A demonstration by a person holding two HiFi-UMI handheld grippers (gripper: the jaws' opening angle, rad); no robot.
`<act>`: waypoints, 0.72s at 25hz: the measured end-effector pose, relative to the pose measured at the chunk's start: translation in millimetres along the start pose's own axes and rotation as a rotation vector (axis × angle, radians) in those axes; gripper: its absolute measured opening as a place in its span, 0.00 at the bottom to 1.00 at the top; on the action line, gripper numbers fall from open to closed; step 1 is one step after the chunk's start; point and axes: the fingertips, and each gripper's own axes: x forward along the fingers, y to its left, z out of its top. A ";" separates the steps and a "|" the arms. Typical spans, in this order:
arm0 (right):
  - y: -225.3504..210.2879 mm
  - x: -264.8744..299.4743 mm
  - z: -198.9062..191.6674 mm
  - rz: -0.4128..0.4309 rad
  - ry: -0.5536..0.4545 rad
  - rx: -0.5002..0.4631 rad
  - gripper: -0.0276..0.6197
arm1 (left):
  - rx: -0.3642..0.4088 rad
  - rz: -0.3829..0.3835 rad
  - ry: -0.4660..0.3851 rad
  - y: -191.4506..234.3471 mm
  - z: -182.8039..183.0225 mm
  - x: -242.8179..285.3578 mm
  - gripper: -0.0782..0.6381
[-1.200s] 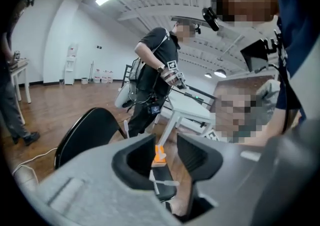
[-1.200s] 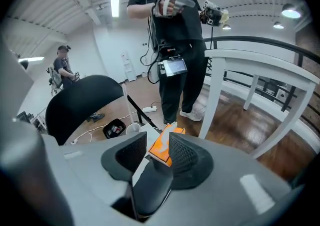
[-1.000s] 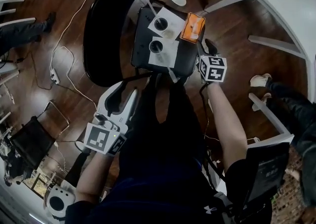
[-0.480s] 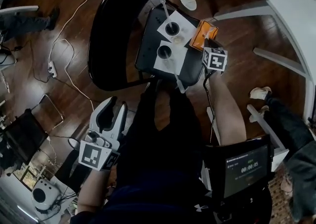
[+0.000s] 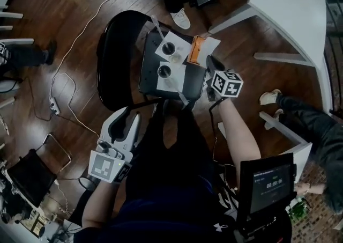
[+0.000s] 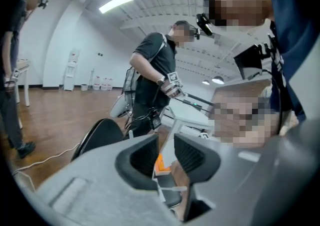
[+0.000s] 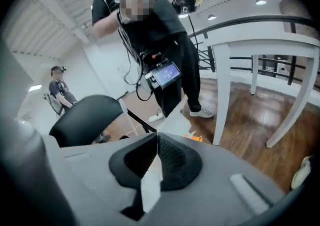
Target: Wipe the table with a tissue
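Overhead, a black chair [image 5: 112,59] stands at 9 o'clock of the small black worktop [image 5: 194,80]; the left gripper [image 5: 127,121] hangs clear of the worktop, at its 7 o'clock, beside the person's dark-clothed legs; its fingers [image 6: 145,156] stand spread with a narrow gap, have just been closing, and press on nothing. On the worktop a far cup [image 5: 168,49] and a near cup [image 5: 164,71] each sit on white sheets [image 5: 181,41], the far cup at 12 o'clock of the near one; an orange pack [image 5: 194,50] lies at the worktop's 1 o'clock corner. The right gripper [image 5: 211,62] is just beside the pack, at its 4 o'clock, over the worktop's right edge; its fingers [image 7: 175,160] have just been closing and are pressed together on a white tissue [image 7: 150,190], which shows as a thin strip between the pads in the right gripper view. A large white table [image 5: 289,11] fills the 2 o'clock corner, well apart from the worktop.
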 end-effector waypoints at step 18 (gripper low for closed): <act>166.6 -445.4 86.4 0.138 -0.750 0.114 0.06 | -0.020 -1.175 0.253 -281.6 35.1 37.9 0.52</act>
